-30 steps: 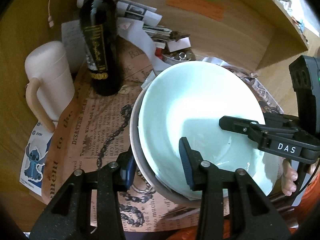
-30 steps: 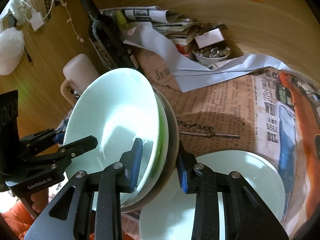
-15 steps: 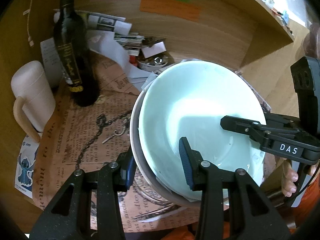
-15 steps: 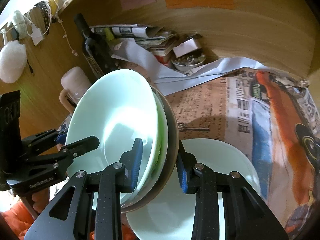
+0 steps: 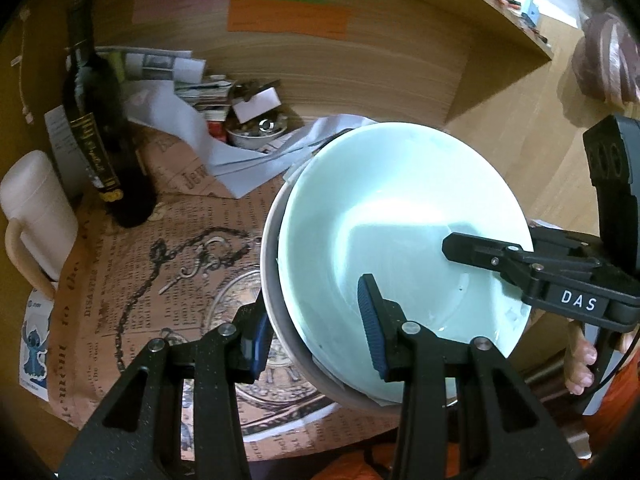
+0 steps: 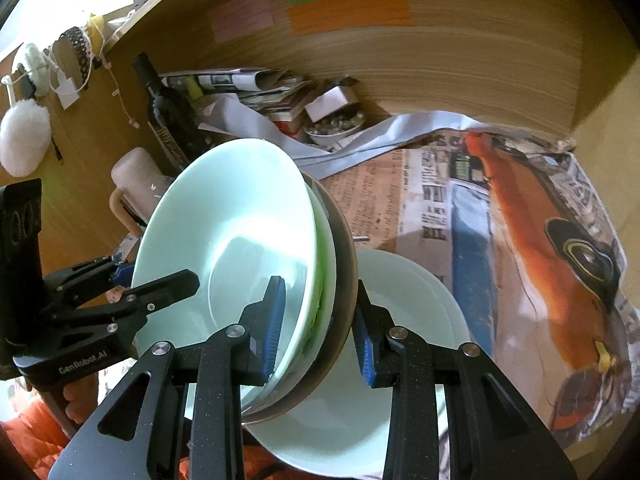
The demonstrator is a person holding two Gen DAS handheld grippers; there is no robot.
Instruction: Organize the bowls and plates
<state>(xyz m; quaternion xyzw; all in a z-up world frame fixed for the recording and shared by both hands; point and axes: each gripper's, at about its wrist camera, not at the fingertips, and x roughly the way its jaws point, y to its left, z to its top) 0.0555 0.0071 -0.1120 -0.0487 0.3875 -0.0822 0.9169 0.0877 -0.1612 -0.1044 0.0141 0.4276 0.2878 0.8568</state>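
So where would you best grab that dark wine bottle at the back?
Probably around the wine bottle at its straight, upright body, coming in level from the front. A mug stands close on one side and papers crowd behind. The narrow neck sits high and gives less hold.

warm indoor light, glare inside the bowl [image 5: 400, 248], fisheye-bent edges (dark corners), slight blur

Dark wine bottle [image 5: 105, 140], upright, far left. Pale lidded mug [image 5: 34, 216] with handle, left of bottle. Printed newspaper sheets [image 5: 160, 280] covering the surface. Small dish of metal bits [image 5: 258, 134], far centre, beside stacked papers [image 5: 200, 92]. Orange paper strip [image 5: 286, 20] on wooden back panel. Cartoon sticker [image 5: 36, 344], near left.
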